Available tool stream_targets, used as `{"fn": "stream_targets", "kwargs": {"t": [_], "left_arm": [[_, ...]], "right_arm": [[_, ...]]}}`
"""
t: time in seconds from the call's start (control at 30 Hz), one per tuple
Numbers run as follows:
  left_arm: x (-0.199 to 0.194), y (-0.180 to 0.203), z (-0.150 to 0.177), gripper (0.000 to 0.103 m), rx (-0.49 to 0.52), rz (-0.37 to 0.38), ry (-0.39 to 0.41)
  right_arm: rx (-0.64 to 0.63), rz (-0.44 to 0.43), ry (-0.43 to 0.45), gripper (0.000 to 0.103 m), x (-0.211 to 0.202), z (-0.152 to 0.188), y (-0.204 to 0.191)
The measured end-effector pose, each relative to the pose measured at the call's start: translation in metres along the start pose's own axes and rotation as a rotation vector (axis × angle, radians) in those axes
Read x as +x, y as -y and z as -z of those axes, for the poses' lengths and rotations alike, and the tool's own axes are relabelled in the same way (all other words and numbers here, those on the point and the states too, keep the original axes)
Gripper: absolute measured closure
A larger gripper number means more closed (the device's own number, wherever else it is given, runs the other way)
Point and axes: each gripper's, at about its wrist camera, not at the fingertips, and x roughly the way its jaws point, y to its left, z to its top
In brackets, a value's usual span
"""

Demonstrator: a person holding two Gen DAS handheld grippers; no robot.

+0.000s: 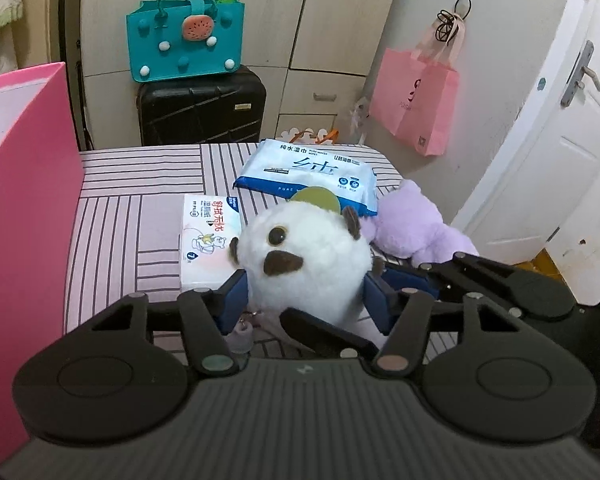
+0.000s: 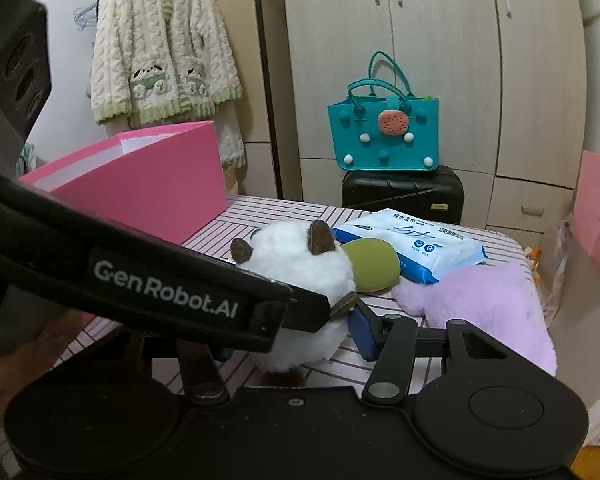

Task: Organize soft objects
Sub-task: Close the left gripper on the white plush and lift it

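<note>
Left gripper (image 1: 305,296) clamped on white plush toy (image 1: 304,258), blue pads pressing both its sides. Right gripper (image 2: 300,344) also at toy, one pad against it, other hidden; grip uncertain. Beyond: wipes pack (image 1: 312,174), purple plush (image 1: 416,226); pink box (image 1: 24,200) left.

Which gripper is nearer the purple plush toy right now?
Right. The right gripper sits directly beside the purple plush toy. The left gripper is farther off, its jaws clamping the white plush toy that lies between it and the purple one.
</note>
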Motion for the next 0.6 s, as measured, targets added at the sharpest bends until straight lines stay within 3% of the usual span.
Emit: {"fn": "stream_targets", "kwargs": {"t": [0.37, 0.6], "left_arm": [[-0.034, 0.008, 0.006, 0.046, 0.018, 0.027, 0.029], [-0.053, 0.015, 0.013, 0.046, 0.057, 0.044, -0.006]], "right_arm": [[0.033, 0.024, 0.040, 0.044, -0.035, -0.001, -0.016], [0.066, 0.028, 0.000, 0.044, -0.052, 0.000, -0.029]]}}
